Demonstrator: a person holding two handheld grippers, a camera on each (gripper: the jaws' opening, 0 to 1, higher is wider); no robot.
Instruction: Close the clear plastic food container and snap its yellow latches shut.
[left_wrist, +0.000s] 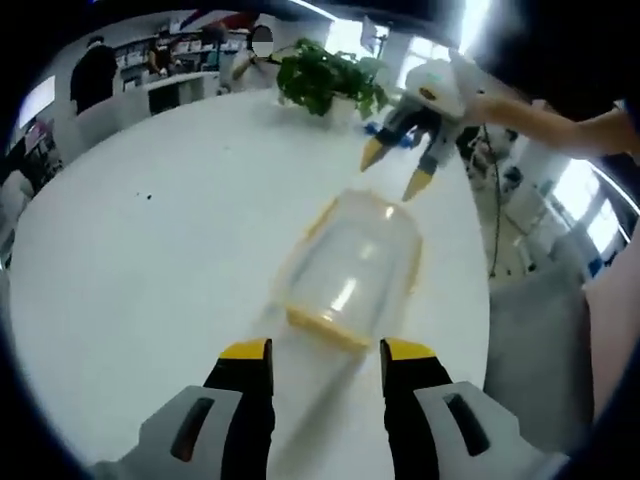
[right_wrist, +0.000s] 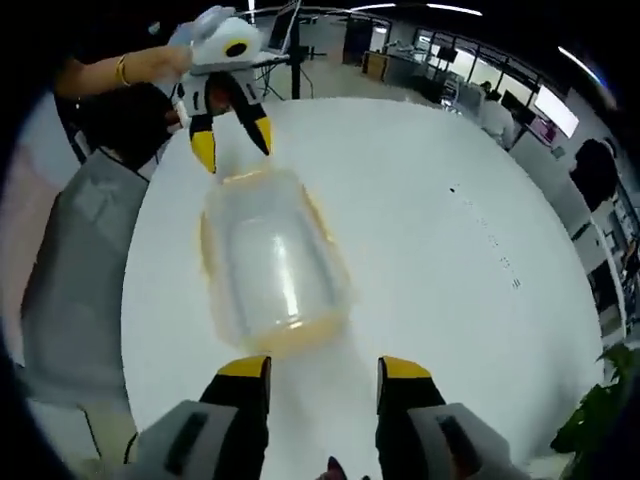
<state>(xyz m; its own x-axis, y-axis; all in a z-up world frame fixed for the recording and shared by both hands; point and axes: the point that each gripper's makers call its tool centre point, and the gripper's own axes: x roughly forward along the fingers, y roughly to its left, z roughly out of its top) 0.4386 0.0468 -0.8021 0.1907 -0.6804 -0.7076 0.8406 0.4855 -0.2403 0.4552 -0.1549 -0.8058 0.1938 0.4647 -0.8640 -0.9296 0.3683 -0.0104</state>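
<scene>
A big white tabletop holds the clear container mid-frame, lid on. Left claw and right claw, jaws apart, hold nothing. Next, I think, press the yellow latches.

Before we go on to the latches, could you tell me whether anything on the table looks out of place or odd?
Nothing stands out. The clear container with yellow trim sits on the white table between the open left gripper and open right gripper; it is too blurred to judge its lid or latches.
</scene>
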